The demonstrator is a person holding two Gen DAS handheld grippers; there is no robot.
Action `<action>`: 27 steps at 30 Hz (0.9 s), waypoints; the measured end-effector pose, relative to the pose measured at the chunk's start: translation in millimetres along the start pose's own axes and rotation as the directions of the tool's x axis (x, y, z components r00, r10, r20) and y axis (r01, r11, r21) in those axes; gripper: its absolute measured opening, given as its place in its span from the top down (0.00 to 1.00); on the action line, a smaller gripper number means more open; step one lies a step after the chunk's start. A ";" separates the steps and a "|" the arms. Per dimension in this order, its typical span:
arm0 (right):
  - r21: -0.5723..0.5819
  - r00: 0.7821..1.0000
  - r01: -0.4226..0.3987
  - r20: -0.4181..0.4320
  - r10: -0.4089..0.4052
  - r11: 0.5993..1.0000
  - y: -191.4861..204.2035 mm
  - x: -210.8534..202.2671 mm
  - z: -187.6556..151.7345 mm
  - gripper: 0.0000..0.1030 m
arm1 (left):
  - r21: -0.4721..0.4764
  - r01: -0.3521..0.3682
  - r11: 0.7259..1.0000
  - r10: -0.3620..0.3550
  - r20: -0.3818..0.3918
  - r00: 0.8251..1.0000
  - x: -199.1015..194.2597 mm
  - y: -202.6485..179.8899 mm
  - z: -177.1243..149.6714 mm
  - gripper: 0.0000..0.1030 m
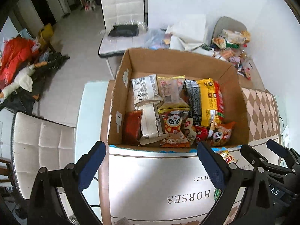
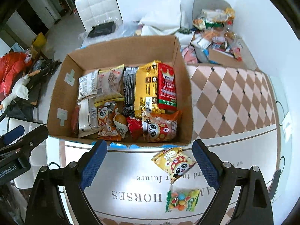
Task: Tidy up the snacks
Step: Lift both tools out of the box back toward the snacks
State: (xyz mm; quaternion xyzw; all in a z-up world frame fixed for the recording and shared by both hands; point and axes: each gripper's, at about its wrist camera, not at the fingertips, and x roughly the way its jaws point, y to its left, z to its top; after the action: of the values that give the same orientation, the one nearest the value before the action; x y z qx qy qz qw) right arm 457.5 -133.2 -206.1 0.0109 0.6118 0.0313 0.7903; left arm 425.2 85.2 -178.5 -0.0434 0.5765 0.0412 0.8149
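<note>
Two snack packets lie on the table [image 2: 234, 142] outside the cardboard box [image 2: 184, 86]: one panda packet [image 2: 175, 164], one candy bag [image 2: 181, 200]. The box holds many packets, too overlapped to count. Left gripper [image 1: 151, 166] and right gripper [image 2: 150, 165] both gape wide, empty.

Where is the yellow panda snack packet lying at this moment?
In the right wrist view the yellow panda packet lies on the table, just outside the cardboard box, with the candy bag nearer the camera.
</note>
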 end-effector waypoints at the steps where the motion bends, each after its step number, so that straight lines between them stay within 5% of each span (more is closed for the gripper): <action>1: -0.001 1.000 0.001 0.011 -0.001 1.000 -0.1 -4.4 -2.3 0.08 | -0.001 -0.001 1.000 0.001 0.014 1.000 -5.4 -1.3 -3.7 0.03; 16: -0.015 0.985 0.004 0.171 -0.001 1.000 -2.6 -88.1 -63.8 0.08 | -0.001 0.008 1.000 -0.008 0.131 0.991 -70.9 -11.4 -53.2 0.03; 27: 0.098 0.994 -0.052 0.106 0.042 0.994 -46.1 -92.7 -106.7 0.07 | -0.018 0.040 0.999 -0.039 0.069 0.997 -56.0 -37.2 -87.7 0.03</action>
State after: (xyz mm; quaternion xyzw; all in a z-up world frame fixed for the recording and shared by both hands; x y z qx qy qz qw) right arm 332.7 -187.3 -145.9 0.0667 0.5704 0.0184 0.8184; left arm 328.8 36.9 -154.0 -0.0614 0.5468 0.0324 0.8344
